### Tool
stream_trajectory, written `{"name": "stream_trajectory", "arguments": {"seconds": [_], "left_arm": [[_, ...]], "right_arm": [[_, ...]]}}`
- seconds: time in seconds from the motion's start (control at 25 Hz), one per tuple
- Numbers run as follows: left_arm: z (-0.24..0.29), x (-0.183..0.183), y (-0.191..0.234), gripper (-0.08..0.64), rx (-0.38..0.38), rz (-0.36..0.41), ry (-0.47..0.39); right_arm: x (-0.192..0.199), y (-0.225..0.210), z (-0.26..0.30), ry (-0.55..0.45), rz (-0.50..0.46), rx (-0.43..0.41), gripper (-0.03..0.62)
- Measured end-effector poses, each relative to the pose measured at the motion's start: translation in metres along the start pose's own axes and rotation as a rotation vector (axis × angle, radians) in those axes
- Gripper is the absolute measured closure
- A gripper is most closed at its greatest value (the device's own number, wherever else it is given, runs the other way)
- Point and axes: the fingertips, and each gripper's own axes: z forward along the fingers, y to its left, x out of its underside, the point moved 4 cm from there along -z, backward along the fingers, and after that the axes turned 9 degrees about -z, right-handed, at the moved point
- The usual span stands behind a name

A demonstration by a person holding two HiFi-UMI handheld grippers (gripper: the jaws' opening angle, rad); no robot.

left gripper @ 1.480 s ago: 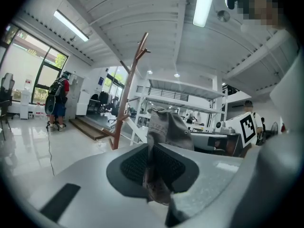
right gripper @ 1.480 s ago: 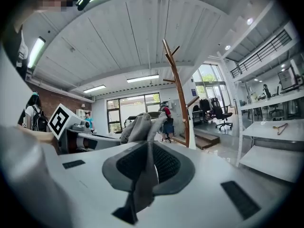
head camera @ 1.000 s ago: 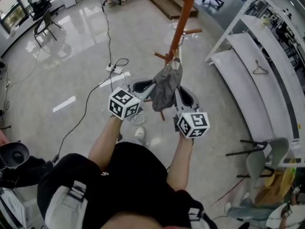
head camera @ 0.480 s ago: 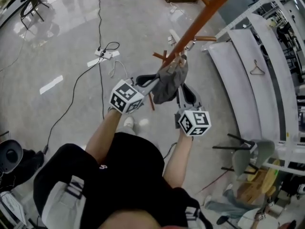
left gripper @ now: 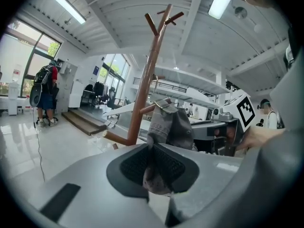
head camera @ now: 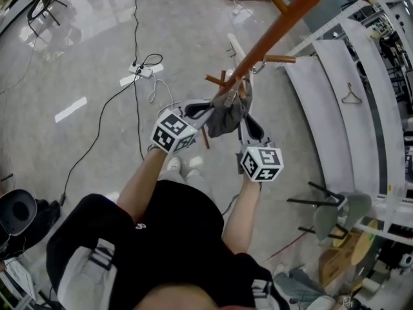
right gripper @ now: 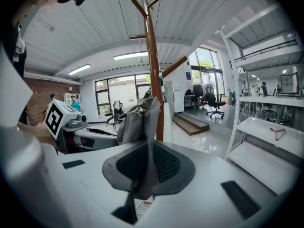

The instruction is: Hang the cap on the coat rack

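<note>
A grey cap (head camera: 228, 113) hangs stretched between my two grippers, right against the brown wooden coat rack (head camera: 277, 26). My left gripper (head camera: 210, 113) is shut on one side of the cap (left gripper: 167, 127); its cloth is pinched between the black pads. My right gripper (head camera: 243, 121) is shut on the other side of the cap (right gripper: 137, 122). The cap's strap end sits at a short peg (head camera: 217, 79) low on the pole. In the gripper views the rack's pole (left gripper: 144, 87) (right gripper: 153, 80) rises just behind the cap.
White shelving (head camera: 348, 89) with a loose hanger (head camera: 352, 97) runs along the right. Cables and a power strip (head camera: 137, 71) lie on the glossy floor. A folded chair (head camera: 335, 208) stands at the lower right. A person with a backpack (left gripper: 43, 91) stands far off.
Both grippers have carried the cap forward and down toward the rack's pole. The cap's top now sits at the lower pegs, closer to the pole than a second ago.
</note>
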Motion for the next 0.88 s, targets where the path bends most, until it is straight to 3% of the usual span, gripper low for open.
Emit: {"name": "stream_trajectory", "arguments": {"seconds": [0.36,0.68,0.88], "left_arm": [[0.022,0.006,0.023,0.531,-0.093,-0.043,0.05],[0.034,0.034,0.043,0.531,-0.176,-0.105,0.149],[0.031,0.039,0.042,0.512,-0.164,-0.156,0.115]], "right_arm": [[0.01,-0.01,0.028,0.046,0.009,-0.021,0.563],[0.037,-0.006,0.047,0.143,0.011,-0.035,0.563],[0.04,-0.005,0.047,0.113,0.046,-0.05,0.544]]}}
